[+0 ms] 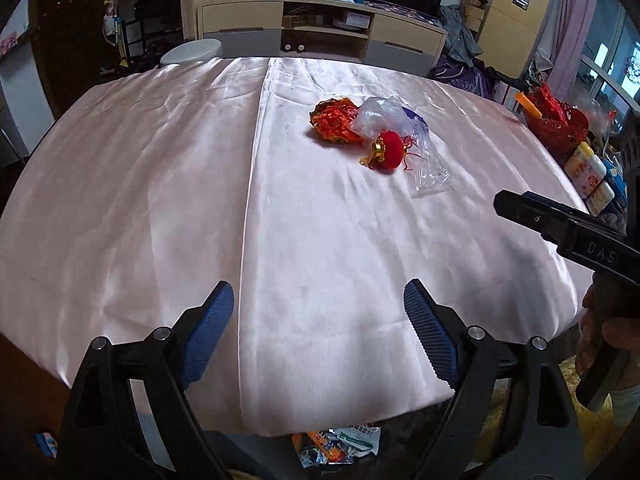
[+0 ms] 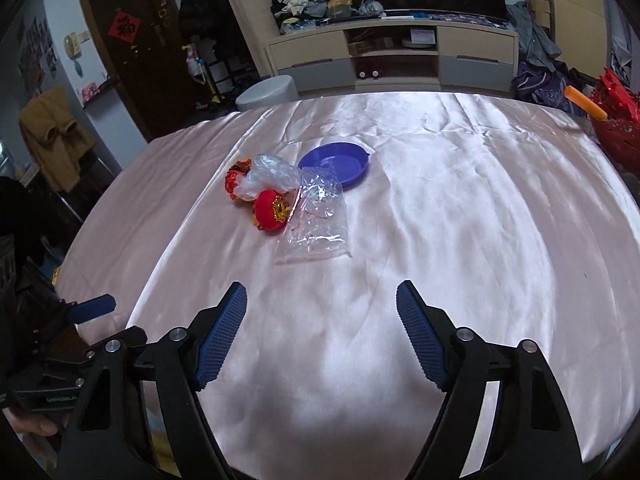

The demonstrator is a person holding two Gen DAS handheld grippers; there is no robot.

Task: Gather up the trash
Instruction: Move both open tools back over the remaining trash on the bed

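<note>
A pile of trash lies on the pink satin tablecloth: a small red lantern ornament, a crumpled orange-red foil wrapper, a crumpled clear plastic bag and a flat clear plastic bag. A blue plastic dish sits just behind them. My left gripper is open and empty near the table's front edge. My right gripper is open and empty, well short of the pile.
A red basket and bottles stand at the table's right edge. A grey stool and a TV cabinet are behind the table. Wrappers lie on the floor below the front edge.
</note>
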